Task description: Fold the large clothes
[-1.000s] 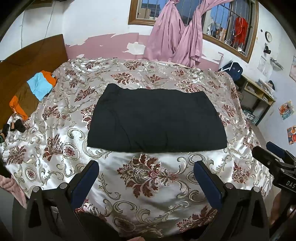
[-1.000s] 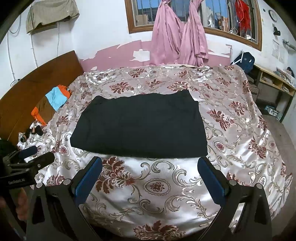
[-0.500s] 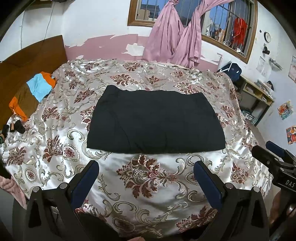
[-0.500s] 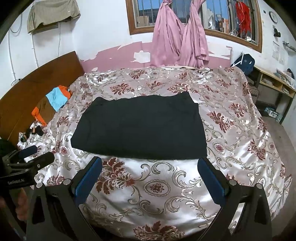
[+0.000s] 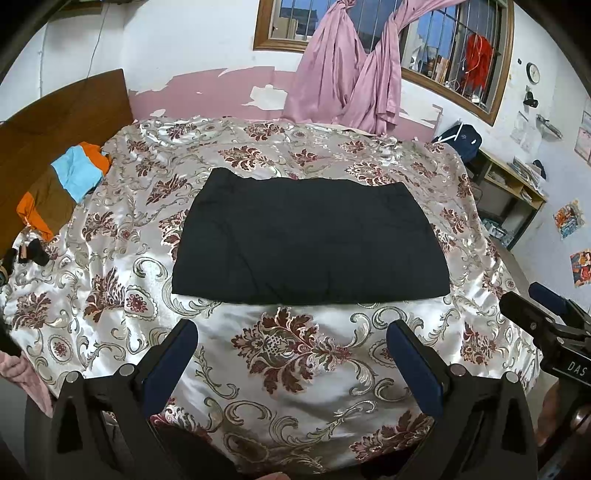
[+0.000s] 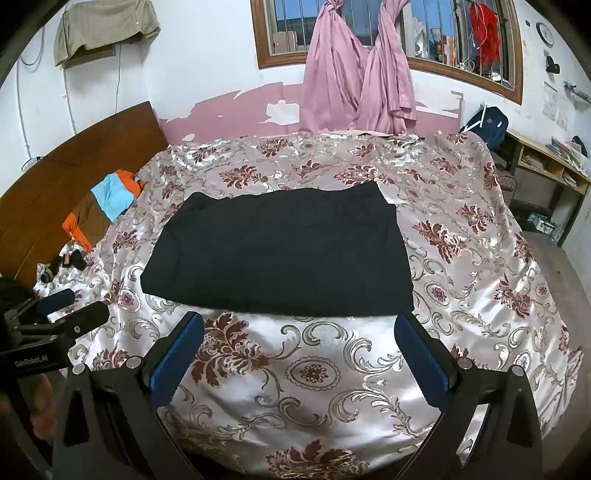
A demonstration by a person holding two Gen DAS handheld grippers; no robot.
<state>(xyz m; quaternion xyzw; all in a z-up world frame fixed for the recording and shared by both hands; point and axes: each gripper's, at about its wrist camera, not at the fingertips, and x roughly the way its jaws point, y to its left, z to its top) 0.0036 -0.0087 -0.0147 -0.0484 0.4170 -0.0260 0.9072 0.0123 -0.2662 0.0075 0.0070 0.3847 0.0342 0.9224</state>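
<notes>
Far left, against the wooden headboard (image 5: 55, 122), lies a small pile of orange, brown and light-blue clothes (image 5: 62, 188) — well apart from my work. Below it, at the bed's left edge, a few small dark items (image 5: 33, 253); I cannot tell what they are.

My left gripper (image 5: 295, 354) hangs level over the near edge of the bed, pointing toward the far wall. Its blue pads (image 5: 170, 360) stand wide apart with nothing between them but the floral satin bedspread (image 5: 295, 369). It touches no cloth.

Centre: the black garment (image 5: 306, 240) lies flat on the bedspread, folded into a broad rectangle, its near edge just beyond my fingertips in both views. Edges look fairly straight; the far edge is slightly wavy.

My right gripper (image 6: 301, 354) is held beside the left at about the same height and heading — jaws likewise spread wide, empty, the right pad (image 6: 421, 360) close to the garment's near right corner, though whether it touches I cannot tell. Each gripper shows at the edge of the other's view.

Beyond the bed: knotted pink curtains (image 5: 354, 74) at a barred window (image 6: 443, 33). Far right, a dark backpack (image 5: 460, 138) and a wooden shelf unit (image 5: 513, 192).
</notes>
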